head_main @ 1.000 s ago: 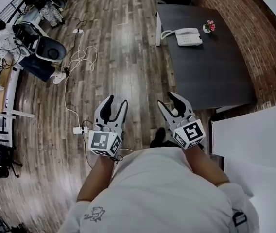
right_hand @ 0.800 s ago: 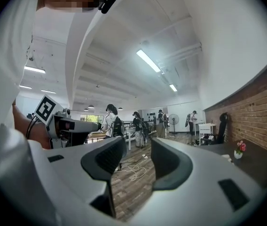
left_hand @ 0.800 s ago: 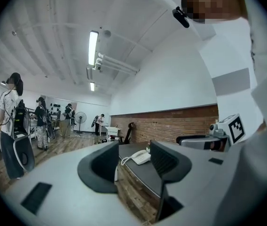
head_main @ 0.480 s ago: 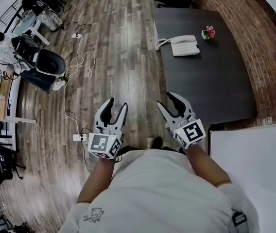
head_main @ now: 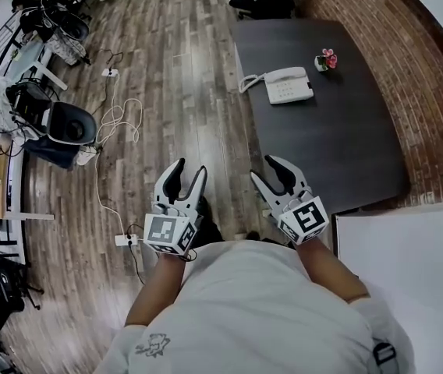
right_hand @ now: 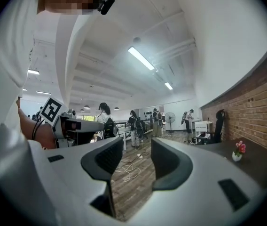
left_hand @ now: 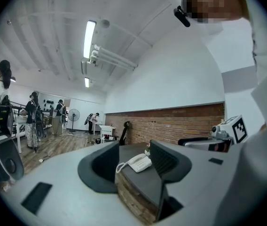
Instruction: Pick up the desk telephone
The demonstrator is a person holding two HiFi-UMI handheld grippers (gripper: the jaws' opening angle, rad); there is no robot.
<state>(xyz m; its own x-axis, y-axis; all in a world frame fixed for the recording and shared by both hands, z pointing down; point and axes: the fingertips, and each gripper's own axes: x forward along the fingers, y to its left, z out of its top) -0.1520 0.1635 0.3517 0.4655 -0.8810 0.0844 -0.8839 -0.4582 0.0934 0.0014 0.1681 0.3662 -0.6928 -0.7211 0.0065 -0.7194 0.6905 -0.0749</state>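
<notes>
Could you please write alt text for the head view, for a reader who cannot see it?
Seen from above, a person holds the left gripper and right gripper, tongs open and empty, short of a dark table bearing a white desk telephone and a small flower pot.

desk telephone (head_main: pixel 289 85) nearer, dark table (head_main: pixel 334 142) closer

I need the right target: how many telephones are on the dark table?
1: the white corded desk telephone at the dark rectangular table's far left, beside a small pink-flower pot. No other shows.
</notes>
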